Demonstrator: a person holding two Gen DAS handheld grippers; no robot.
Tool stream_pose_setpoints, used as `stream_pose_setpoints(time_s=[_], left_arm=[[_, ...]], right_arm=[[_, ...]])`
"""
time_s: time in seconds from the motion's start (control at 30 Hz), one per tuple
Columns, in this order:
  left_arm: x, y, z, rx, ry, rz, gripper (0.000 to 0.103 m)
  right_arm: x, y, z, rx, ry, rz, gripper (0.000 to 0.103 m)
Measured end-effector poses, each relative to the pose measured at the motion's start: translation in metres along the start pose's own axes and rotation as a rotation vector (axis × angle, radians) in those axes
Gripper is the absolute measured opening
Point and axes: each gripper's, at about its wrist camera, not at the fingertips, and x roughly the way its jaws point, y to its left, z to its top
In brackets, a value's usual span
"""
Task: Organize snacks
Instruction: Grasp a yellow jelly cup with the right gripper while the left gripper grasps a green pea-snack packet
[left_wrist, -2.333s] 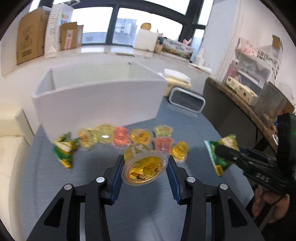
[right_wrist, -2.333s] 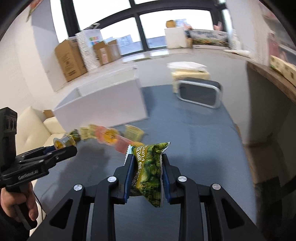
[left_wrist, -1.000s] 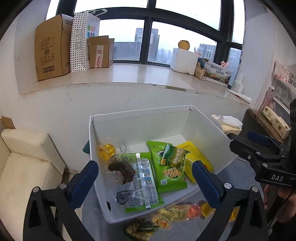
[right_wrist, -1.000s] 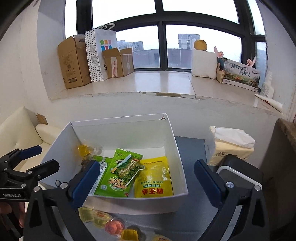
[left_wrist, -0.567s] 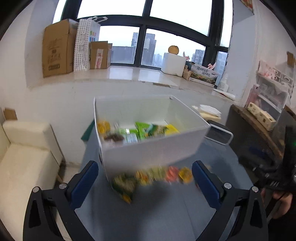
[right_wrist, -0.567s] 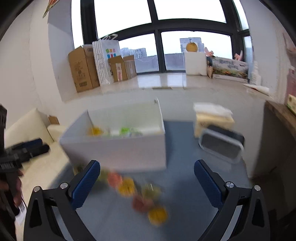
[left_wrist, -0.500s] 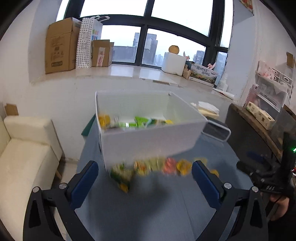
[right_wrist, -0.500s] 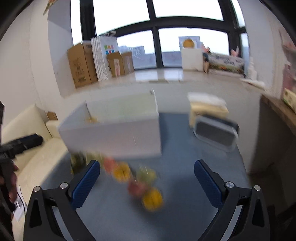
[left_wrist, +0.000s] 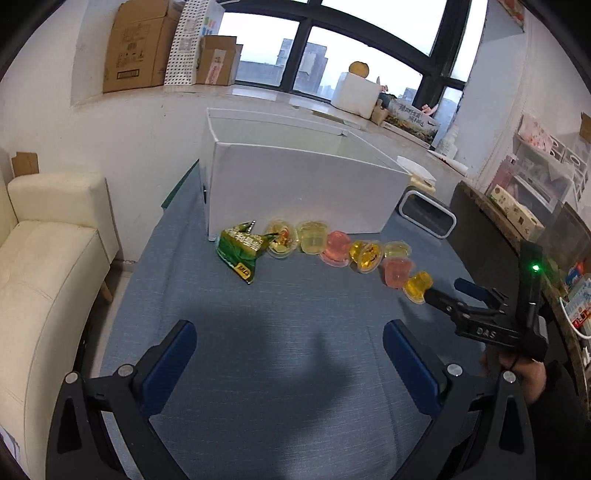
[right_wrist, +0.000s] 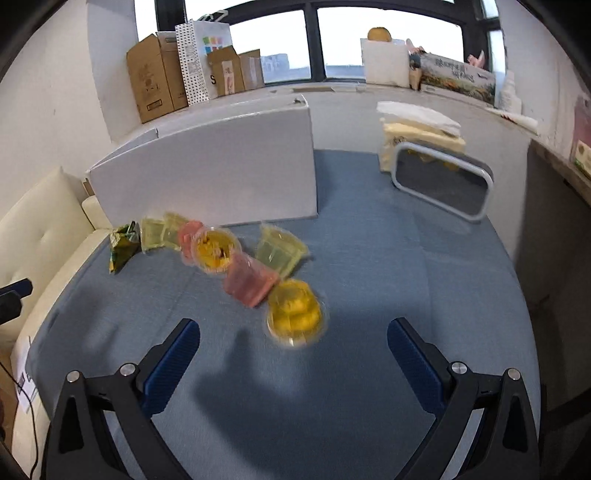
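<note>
A white box (left_wrist: 295, 184) stands on the blue table; it also shows in the right wrist view (right_wrist: 221, 173). In front of it lie a green snack bag (left_wrist: 240, 251) and a row of several jelly cups (left_wrist: 332, 247), yellow, pink and orange. My left gripper (left_wrist: 288, 350) is open and empty, low over the table short of the bag. My right gripper (right_wrist: 293, 350) is open and empty, close to an orange jelly cup (right_wrist: 295, 314) at the row's end. The right gripper also shows in the left wrist view (left_wrist: 454, 295). The box's contents are hidden.
A grey-rimmed container lid (right_wrist: 441, 181) and a tissue pack (right_wrist: 421, 129) lie at the table's far right. A cream sofa (left_wrist: 44, 258) stands left of the table. Cardboard boxes (left_wrist: 136, 44) sit on the window sill. A shelf (left_wrist: 517, 206) runs along the right.
Both grippers let go of a jelly cup and a green bag into the box, opened, then drew back and dropped low toward the row of snacks on the table.
</note>
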Motion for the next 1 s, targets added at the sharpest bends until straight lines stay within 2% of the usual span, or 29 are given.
stream_pose_setpoints(time_s=[0.37,0.43,0.47,0.5,0.53,0.57,0.63,0.9,1.0], left_arm=[[0.006,0.009,0.003,-0.020,0.013,0.004,0.103],[0.008,0.008,0.002,-0.018,0.015,0.004,0.103],[0.010,0.008,0.002,-0.017,0.018,0.003,0.103],[0.012,0.007,0.003,-0.017,0.021,0.004,0.103],[0.013,0.007,0.003,-0.015,0.023,0.006,0.103],[0.016,0.007,0.004,-0.011,0.026,0.008,0.103],[0.021,0.008,0.005,-0.007,0.025,0.000,0.103],[0.067,0.026,0.034,0.012,0.022,-0.007,0.103],[0.091,0.033,0.045,0.052,0.049,0.030,0.103]], right_arm=[[0.025,-0.001,0.009,-0.007,0.064,-0.023,0.103],[0.027,-0.004,0.010,0.005,0.068,-0.019,0.081],[0.028,-0.005,0.010,0.010,0.068,-0.024,0.044],[0.030,-0.006,0.010,0.011,0.077,-0.035,0.037],[0.031,-0.006,0.010,0.009,0.086,-0.070,0.037],[0.031,-0.008,0.011,0.012,0.085,-0.071,0.037],[0.027,-0.010,0.009,0.018,0.072,-0.034,0.037],[-0.002,-0.008,-0.007,0.035,0.047,0.003,0.037],[-0.015,-0.005,-0.010,0.043,0.033,0.023,0.037]])
